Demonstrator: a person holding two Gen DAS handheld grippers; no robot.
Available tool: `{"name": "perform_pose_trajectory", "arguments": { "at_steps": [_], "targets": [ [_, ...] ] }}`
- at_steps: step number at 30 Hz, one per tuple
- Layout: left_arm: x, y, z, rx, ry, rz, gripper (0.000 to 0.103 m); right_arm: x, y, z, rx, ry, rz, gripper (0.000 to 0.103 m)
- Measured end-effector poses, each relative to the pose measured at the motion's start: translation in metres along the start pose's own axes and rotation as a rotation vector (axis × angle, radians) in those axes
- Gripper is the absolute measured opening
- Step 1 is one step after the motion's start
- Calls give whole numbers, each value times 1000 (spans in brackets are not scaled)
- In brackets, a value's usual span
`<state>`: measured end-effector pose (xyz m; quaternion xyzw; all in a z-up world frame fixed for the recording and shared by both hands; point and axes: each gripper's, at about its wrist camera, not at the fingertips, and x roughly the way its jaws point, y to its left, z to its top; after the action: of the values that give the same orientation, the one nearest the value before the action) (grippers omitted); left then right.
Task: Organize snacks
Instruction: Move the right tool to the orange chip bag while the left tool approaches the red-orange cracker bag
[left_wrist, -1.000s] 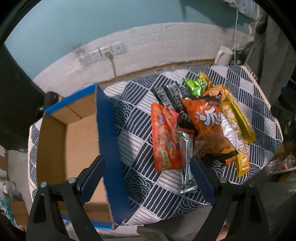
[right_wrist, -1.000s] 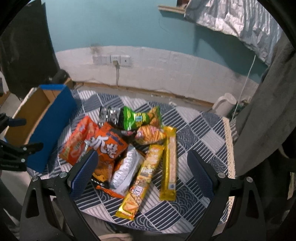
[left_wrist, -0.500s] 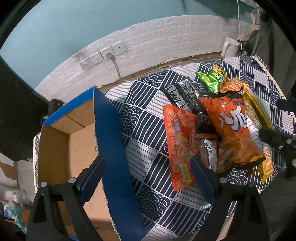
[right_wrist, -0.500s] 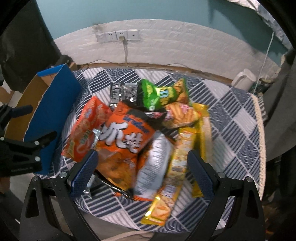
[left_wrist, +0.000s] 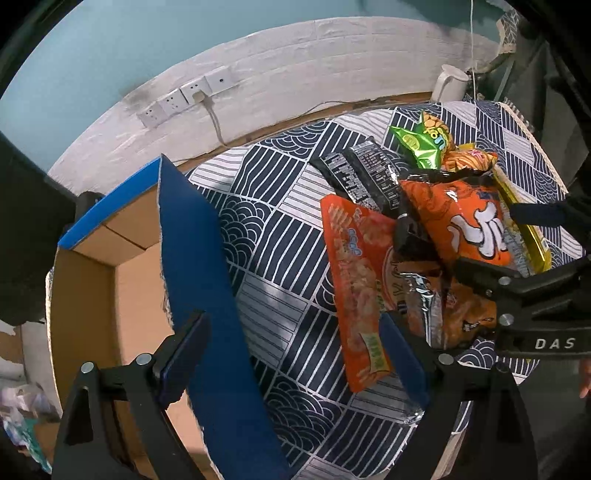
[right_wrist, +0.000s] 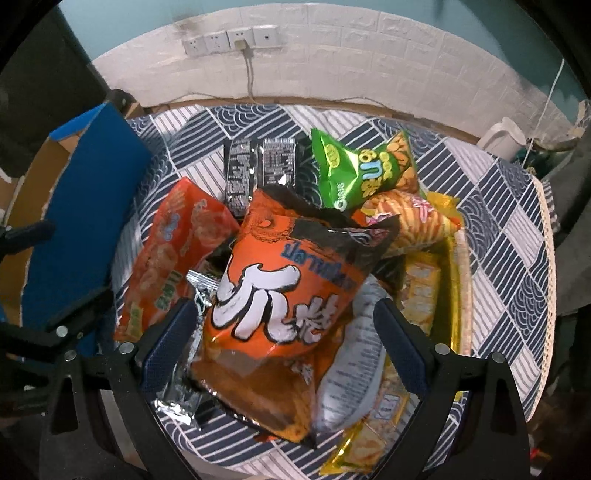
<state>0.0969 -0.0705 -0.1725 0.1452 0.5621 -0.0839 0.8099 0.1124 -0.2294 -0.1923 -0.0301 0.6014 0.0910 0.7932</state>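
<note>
Orange and crinkly, the big chip bag (right_wrist: 284, 295) lies on top of the snack pile in the middle of the table, and the right gripper (right_wrist: 282, 339) hangs just over its lower half with its blue fingers (right_wrist: 168, 343) spread wide on both sides, not touching it yet. I think this is the step of reaching for the first snack; next the fingers need to come down and pinch the bag gently, because it is puffy and slippery and sits on a silver packet (right_wrist: 192, 354). Beside it lie a red-orange shrimp cracker pack (left_wrist: 356, 284), two black bars (right_wrist: 258, 170), a green nut bag (right_wrist: 362, 170) and long yellow wafer packs (right_wrist: 421, 295). The cardboard box (left_wrist: 92, 295) with blue sides stands open to the left, and nothing can be seen inside it. The left gripper (left_wrist: 295, 358) hovers between the box wall and the pile, its fingers wide apart too, holding nothing. All this sits on a blue patterned tablecloth (left_wrist: 280, 236).
</note>
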Motion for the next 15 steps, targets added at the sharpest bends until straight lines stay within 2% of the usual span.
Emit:
{"name": "perform_pose_trajectory", "arguments": {
  "at_steps": [5, 8, 10, 13, 15],
  "targets": [
    [9, 6, 3, -34, 31, -39, 93, 9, 1, 4, 9, 18, -2, 94],
    [9, 4, 3, -27, 30, -41, 93, 14, 4, 4, -1, 26, -7, 84],
    [7, 2, 3, -18, 25, -38, 93, 15, 5, 4, -10, 20, -5, 81],
    [4, 0, 4, -13, 23, -42, 93, 11, 6, 4, -26, 8, -13, 66],
    [2, -1, 4, -16, 24, -48, 93, 7, 3, 5, -21, -4, 4, 50]
  ]
}}
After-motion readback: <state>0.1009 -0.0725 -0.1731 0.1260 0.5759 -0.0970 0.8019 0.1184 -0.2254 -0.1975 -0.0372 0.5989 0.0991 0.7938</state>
